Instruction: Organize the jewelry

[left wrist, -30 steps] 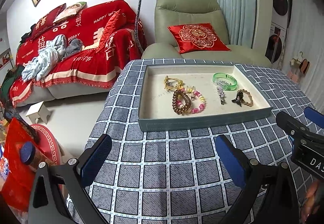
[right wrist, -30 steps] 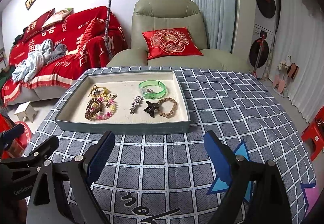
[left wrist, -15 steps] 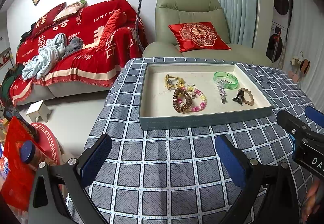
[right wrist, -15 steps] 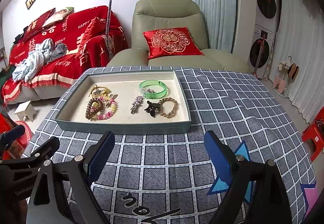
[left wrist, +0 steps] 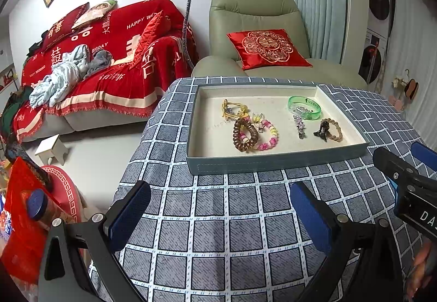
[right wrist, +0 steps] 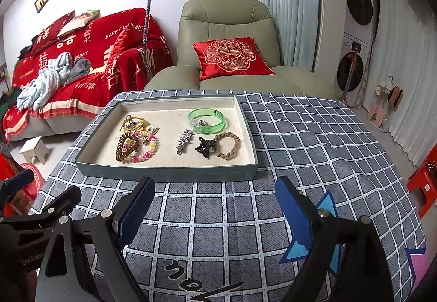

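mostly one tray (right wrist: 166,172), one green bangle (right wrist: 206,121), two grippers, left gripper (left wrist: 218,216) and right gripper (right wrist: 215,210) jaws released, empty

Bare cloth (right wrist: 213,220) before tray (right wrist: 164,173)

Black gripper frames, blue-padded fingers (right wrist: 133,216), silver screws, possibly white lettering.

Bracelets (right wrist: 227,145), hair ties (right wrist: 126,146) and clips (right wrist: 185,140) lie scattered in the grey tray (right wrist: 164,173).
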